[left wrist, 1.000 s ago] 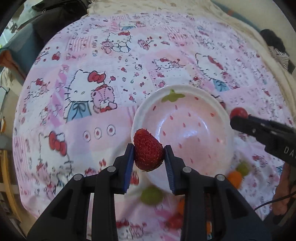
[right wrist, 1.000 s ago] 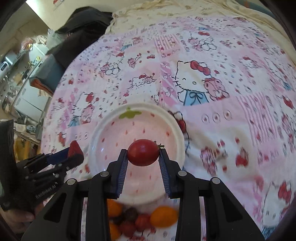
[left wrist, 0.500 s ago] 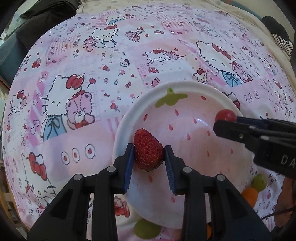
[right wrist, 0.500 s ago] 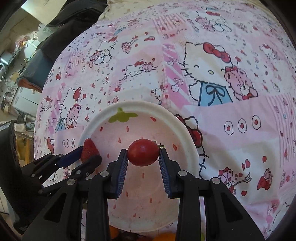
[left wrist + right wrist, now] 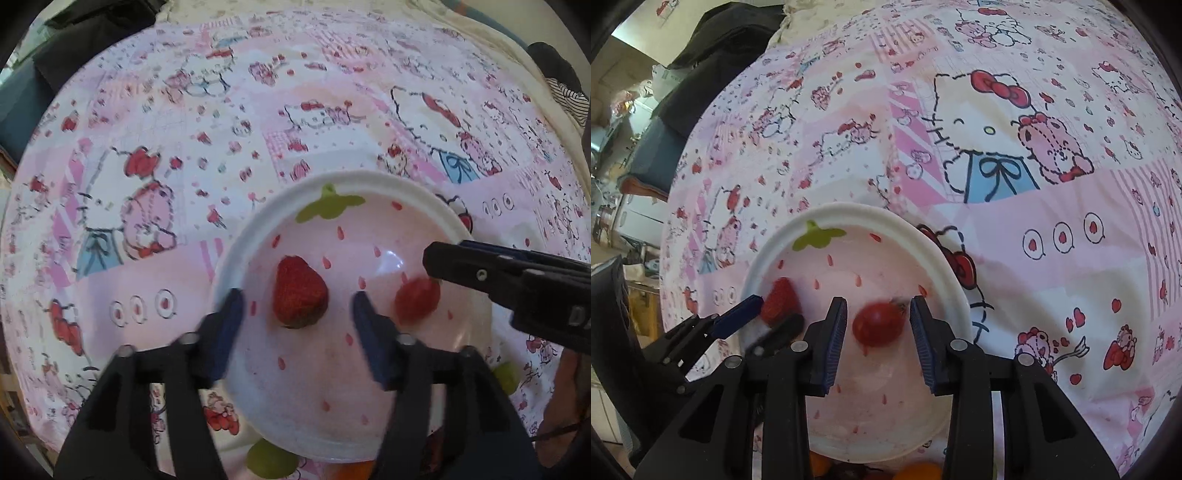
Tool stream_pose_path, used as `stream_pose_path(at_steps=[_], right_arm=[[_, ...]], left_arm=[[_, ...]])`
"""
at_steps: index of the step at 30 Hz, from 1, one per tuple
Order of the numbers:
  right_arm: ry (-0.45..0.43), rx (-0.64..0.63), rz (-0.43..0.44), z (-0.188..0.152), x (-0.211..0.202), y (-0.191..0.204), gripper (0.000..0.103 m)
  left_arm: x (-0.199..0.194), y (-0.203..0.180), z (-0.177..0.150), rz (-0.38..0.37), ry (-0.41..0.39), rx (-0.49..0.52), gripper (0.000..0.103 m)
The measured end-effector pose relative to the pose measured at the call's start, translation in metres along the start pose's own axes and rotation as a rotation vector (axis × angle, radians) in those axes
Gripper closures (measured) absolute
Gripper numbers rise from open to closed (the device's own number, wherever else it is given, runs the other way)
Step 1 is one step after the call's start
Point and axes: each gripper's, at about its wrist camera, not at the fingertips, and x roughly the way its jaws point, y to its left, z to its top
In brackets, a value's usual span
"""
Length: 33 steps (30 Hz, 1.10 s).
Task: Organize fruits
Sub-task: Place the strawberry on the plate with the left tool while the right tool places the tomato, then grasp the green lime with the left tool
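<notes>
A white bowl (image 5: pixel 258 229) with a pink strawberry print sits on the cartoon cloth. In the left wrist view a red strawberry (image 5: pixel 299 293) lies in the bowl between the spread fingers of my left gripper (image 5: pixel 295 325), whose jaws are opening; no pad touches it. A red cherry tomato (image 5: pixel 878 324) sits in the bowl between the fingers of my right gripper (image 5: pixel 878 332), also opening and clear of it. The tomato (image 5: pixel 417 301) shows blurred under the right gripper's finger (image 5: pixel 480 273). The strawberry (image 5: pixel 779 299) and a left gripper finger (image 5: pixel 738 319) appear at the left of the right wrist view.
More small fruit lies on the cloth just below the bowl: a green grape (image 5: pixel 269 459), another green one (image 5: pixel 508 376), and orange and dark pieces (image 5: pixel 919 472). Dark clothing (image 5: pixel 713 48) is piled at the far edge of the cloth.
Both grippers sank over the bowl, then their jaws spread. The strawberry and the cherry tomato left the pads and now lie in the bowl.
</notes>
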Motion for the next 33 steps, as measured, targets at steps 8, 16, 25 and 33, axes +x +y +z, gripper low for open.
stream_pose_path(at_steps=[8,16,25,33], right_arm=[[-0.063,0.020,0.040,0.003,-0.034,-0.002,0.030],[-0.126,0.025,0.073,-0.011,-0.072,0.003,0.025],[-0.184,0.014,0.098,-0.038,-0.101,0.011,0.024],[-0.205,0.032,0.094,-0.071,-0.118,0.011,0.024]], left_arm=[[-0.023,0.008,-0.002,0.006,-0.012,-0.025,0.030],[-0.063,0.008,-0.007,0.031,-0.081,-0.029,0.030],[-0.100,0.007,-0.026,0.052,-0.138,-0.021,0.030],[-0.132,0.023,-0.055,0.051,-0.207,-0.071,0.030]])
